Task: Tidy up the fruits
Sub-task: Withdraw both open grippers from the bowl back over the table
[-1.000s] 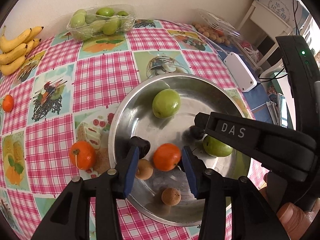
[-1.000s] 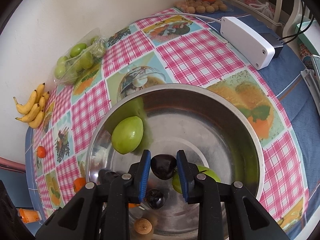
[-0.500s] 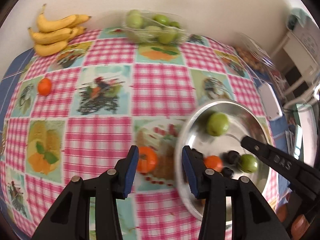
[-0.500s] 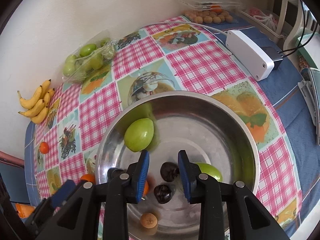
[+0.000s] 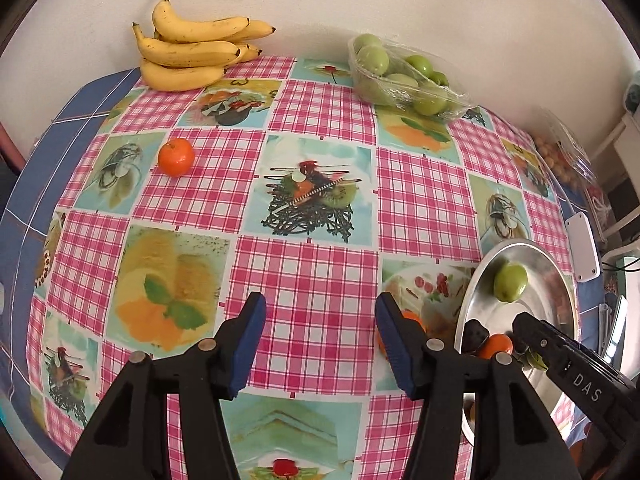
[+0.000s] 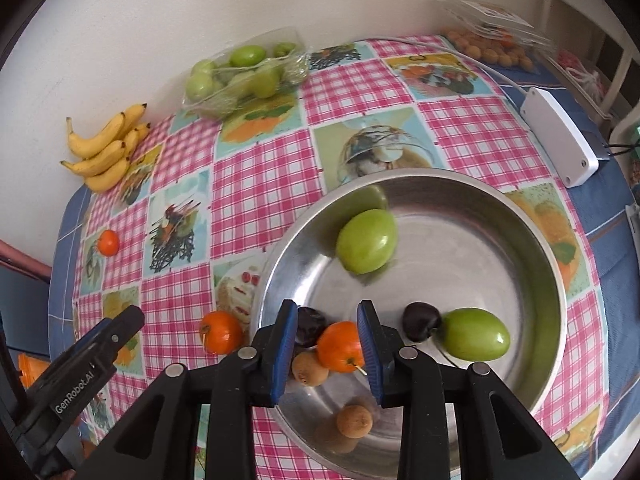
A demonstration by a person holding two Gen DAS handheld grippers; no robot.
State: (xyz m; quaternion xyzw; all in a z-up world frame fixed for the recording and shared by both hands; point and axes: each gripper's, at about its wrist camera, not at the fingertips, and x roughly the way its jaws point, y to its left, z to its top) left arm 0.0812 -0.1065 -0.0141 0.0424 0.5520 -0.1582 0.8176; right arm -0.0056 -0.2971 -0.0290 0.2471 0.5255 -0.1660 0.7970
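While opening, both claws [image 5: 320, 334] [image 6: 327, 338] empty.

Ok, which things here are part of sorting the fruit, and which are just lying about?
Job: steel bowl, loose tangerines, bananas, bagged green fruit, longan tray.
Lying about: white box, its cable.

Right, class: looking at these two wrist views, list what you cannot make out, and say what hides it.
- Left wrist view: the tangerine beside the bowl, mostly behind the left gripper finger.
- Left wrist view: the bowl's near contents, covered by the right gripper.
- Right wrist view: small brown fruits in the clear box, too small to name.
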